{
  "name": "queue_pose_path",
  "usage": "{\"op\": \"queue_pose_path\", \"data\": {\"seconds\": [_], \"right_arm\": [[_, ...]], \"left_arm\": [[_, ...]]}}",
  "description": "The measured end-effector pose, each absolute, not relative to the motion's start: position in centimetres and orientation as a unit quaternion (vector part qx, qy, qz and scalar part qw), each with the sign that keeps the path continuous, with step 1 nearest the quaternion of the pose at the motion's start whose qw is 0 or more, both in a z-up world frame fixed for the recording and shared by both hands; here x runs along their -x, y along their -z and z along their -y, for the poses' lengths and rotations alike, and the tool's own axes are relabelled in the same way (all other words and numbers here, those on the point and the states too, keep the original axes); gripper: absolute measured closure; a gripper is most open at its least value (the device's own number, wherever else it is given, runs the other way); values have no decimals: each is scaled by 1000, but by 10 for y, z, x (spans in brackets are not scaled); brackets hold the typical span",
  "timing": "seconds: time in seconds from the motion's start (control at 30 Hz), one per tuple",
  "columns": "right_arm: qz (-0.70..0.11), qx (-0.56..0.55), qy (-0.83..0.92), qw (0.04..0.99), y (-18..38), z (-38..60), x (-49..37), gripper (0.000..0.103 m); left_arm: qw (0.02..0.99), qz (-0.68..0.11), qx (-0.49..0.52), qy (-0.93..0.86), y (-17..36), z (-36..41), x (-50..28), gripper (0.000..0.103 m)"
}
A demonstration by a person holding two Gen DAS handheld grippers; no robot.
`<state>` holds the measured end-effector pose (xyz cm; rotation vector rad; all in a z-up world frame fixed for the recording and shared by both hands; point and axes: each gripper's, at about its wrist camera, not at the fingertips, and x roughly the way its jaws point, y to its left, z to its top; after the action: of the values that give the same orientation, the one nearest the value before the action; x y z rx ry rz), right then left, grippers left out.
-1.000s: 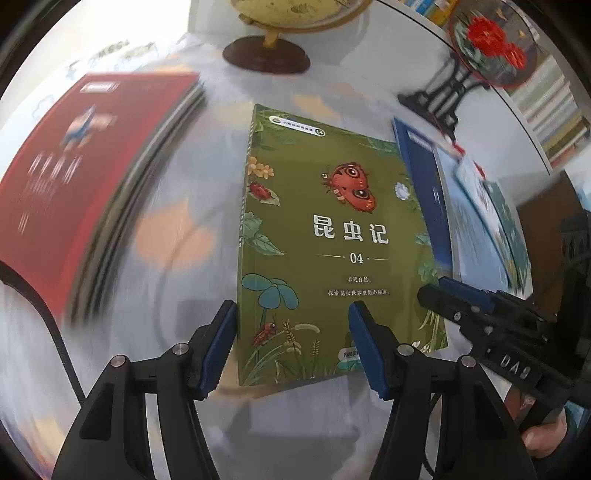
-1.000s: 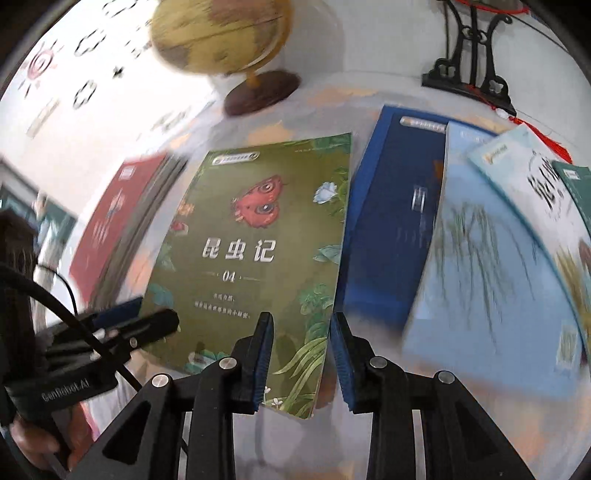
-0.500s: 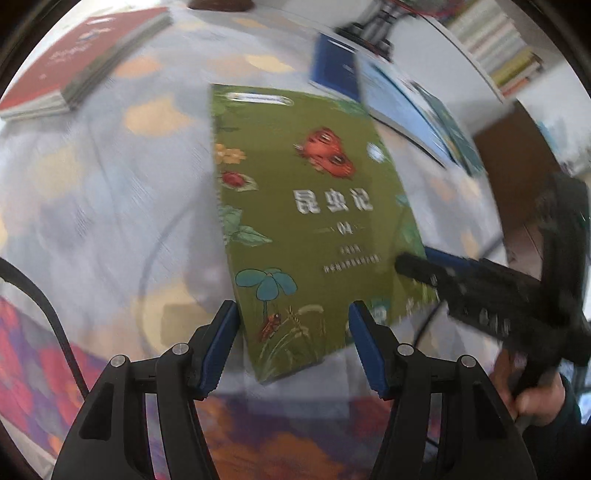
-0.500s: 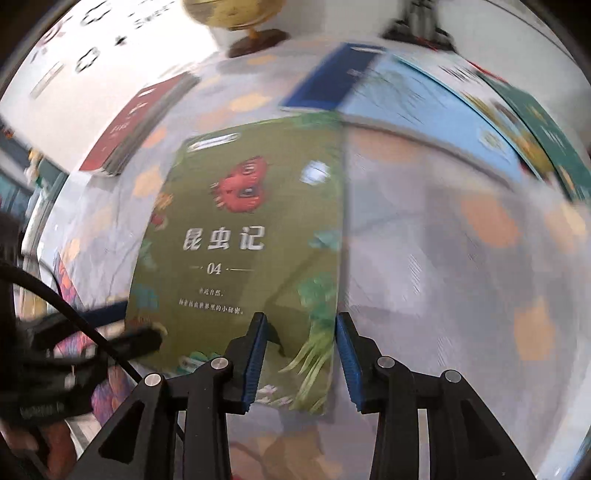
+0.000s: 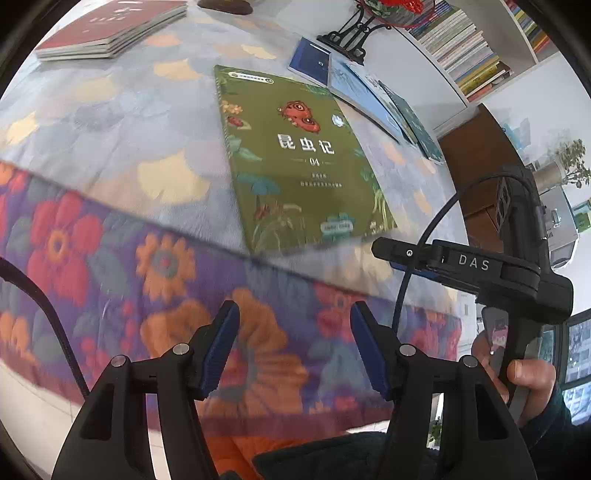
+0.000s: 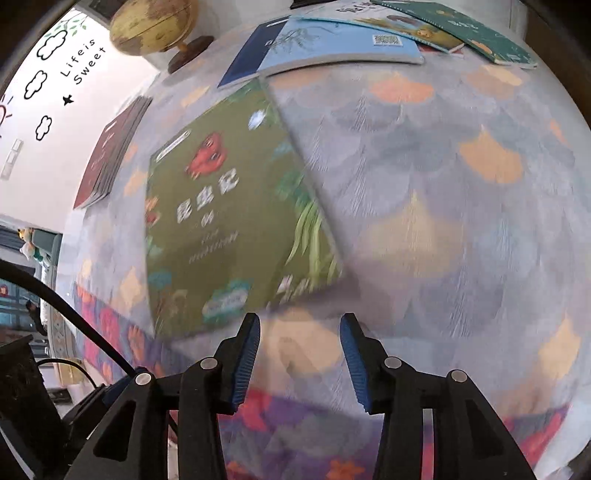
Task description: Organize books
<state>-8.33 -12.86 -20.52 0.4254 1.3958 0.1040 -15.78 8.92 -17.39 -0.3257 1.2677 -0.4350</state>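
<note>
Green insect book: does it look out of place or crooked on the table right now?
Yes. The green insect book lies alone, skewed, its near corner at or just over the table edge, apart from the red stack.

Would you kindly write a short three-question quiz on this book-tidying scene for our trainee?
1. True or false: the green insect book is clamped in the left gripper.
2. Multiple choice: the stack of red books lies (A) on the green insect book, (B) apart from it at the far left of the table, (C) on the floor.
3. Fill in: the right gripper has nothing between its jaws, which have just been ____.

Key: 1 false, the book lies flat on the tablecloth at the near edge; 2 B; 3 opening.
</note>
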Motion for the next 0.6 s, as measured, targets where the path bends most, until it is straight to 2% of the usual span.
{"op": "queue_pose_path", "data": {"seconds": [0.37, 0.6], "right_arm": [[-618, -200, -34, 760, 191, 132, 121, 59], [-614, -212, -47, 759, 193, 136, 104, 57]], "left_arm": [[791, -565, 157, 175, 159, -100, 184, 43], [798, -562, 156, 153, 158, -101, 172, 43]]}}
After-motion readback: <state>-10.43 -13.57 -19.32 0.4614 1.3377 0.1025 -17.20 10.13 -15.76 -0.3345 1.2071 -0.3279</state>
